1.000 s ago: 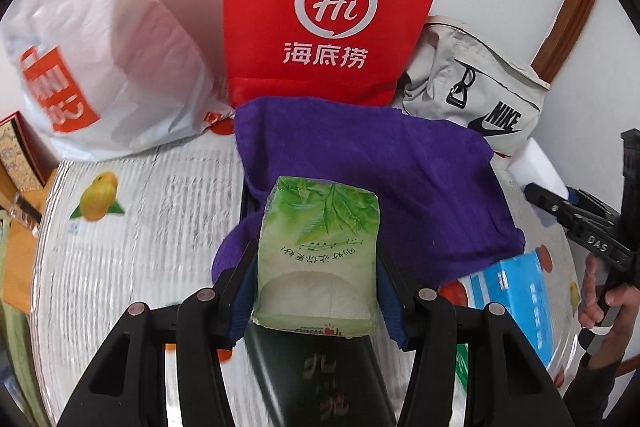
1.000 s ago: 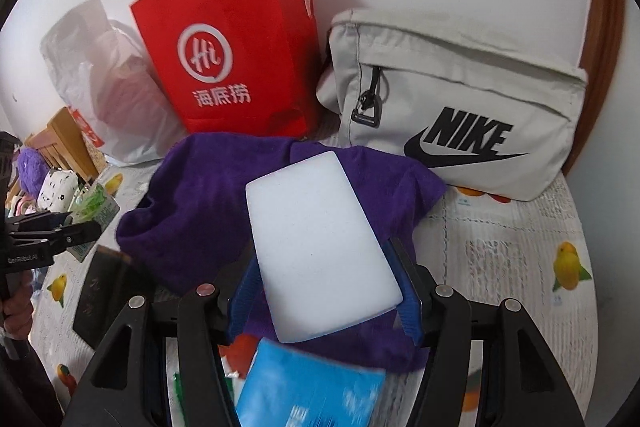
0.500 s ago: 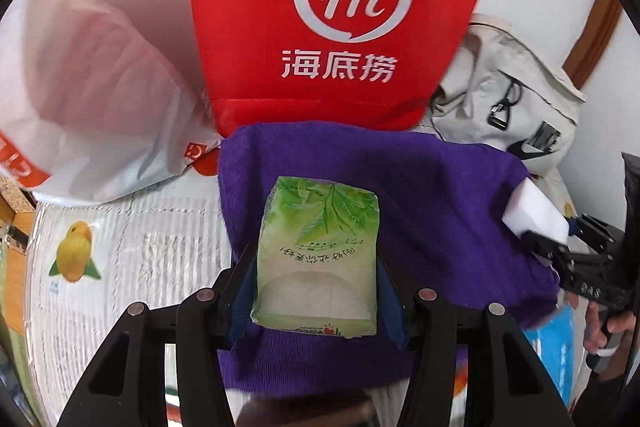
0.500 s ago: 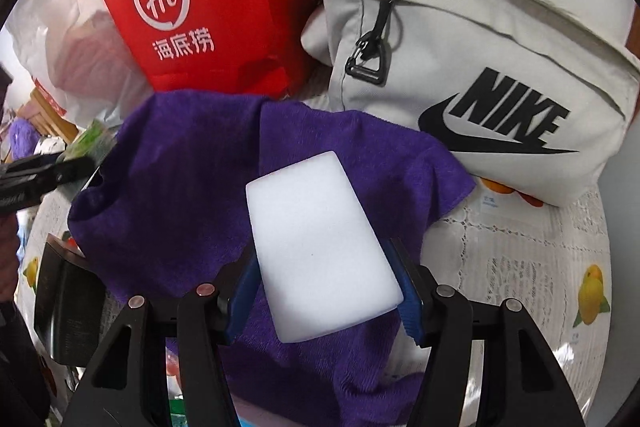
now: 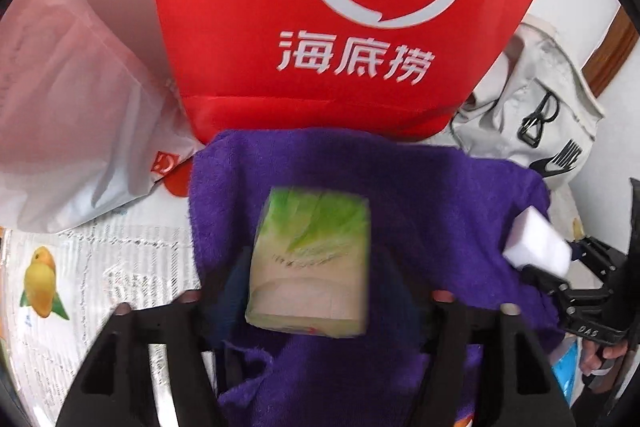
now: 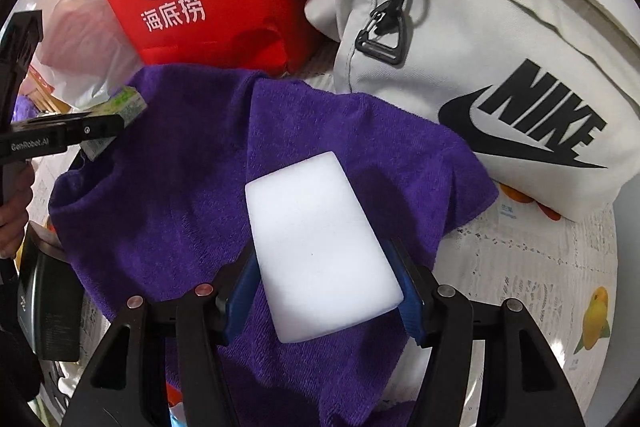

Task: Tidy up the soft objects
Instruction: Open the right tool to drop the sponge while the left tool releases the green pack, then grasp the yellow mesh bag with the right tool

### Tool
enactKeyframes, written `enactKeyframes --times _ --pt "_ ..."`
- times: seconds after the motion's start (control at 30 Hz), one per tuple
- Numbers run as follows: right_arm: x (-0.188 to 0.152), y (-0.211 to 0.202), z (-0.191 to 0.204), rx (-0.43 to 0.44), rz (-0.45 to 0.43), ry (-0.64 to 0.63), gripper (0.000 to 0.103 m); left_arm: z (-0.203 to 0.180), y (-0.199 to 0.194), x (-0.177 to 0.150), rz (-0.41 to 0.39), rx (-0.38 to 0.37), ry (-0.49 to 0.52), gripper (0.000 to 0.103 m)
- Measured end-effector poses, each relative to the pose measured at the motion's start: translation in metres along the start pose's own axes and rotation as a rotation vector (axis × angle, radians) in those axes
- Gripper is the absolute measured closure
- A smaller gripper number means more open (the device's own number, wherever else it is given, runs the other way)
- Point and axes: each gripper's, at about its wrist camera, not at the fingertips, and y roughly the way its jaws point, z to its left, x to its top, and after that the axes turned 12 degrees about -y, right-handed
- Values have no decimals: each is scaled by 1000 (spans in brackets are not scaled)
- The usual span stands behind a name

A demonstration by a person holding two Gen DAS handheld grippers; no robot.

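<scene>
Jaws of my left gripper (image 5: 308,291) are opening; the green tissue pack (image 5: 310,263) sits loose between them, over the purple towel (image 5: 420,211). My right gripper (image 6: 324,291) clamps the white sponge (image 6: 316,247) above that towel's right edge.

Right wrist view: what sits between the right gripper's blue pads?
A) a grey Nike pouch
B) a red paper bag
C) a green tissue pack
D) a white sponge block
D: the white sponge block sits between the right gripper pads, above the purple towel.
</scene>
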Motion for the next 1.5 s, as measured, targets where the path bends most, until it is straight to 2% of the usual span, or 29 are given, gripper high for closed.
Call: enactKeyframes --times 0.03,0.07,0.13,0.37,0.53,0.6,0.67,0.77,0.97,1.13,1.23,1.33,1.5 --pt "2 2 2 3 0 -2 39 0 -1 0 -10 -5 -3 24" --pt "3 4 3 4 -2 -5 37 0 -2 0 -20 -3 -5 22" --pt "3 5 6 -3 -2 -13 31 -2 -2 0 -22 13 -1 22" --pt "1 -4 15 -8 -26 -13 27 -4 -14 -2 -60 50 23 22" --pt "-6 -28 19 -49 -62 4 27 -4 -53 -20 -143 28 57 22" --pt "-11 -41 24 -85 -77 0 27 -6 -66 -26 -143 69 69 22" --pt "-16 -54 28 -107 -90 -3 27 -6 -83 -36 -148 60 71 22" --pt "-27 -75 30 -88 -115 13 27 0 -104 -51 -128 30 45 22" --pt "-62 -119 54 -50 -185 7 27 3 -136 -97 -100 13 48 22" --pt "-92 -143 79 -115 -180 -10 27 5 -162 -146 -110 -23 58 22" --pt "-116 -153 87 -52 -189 32 27 6 -172 -174 -123 -14 76 22" --pt "-139 -159 98 -35 -181 54 27 12 -178 -202 -109 -22 81 22" --pt "-179 -164 132 -63 -173 45 27 27 -170 -243 -69 -15 59 22"
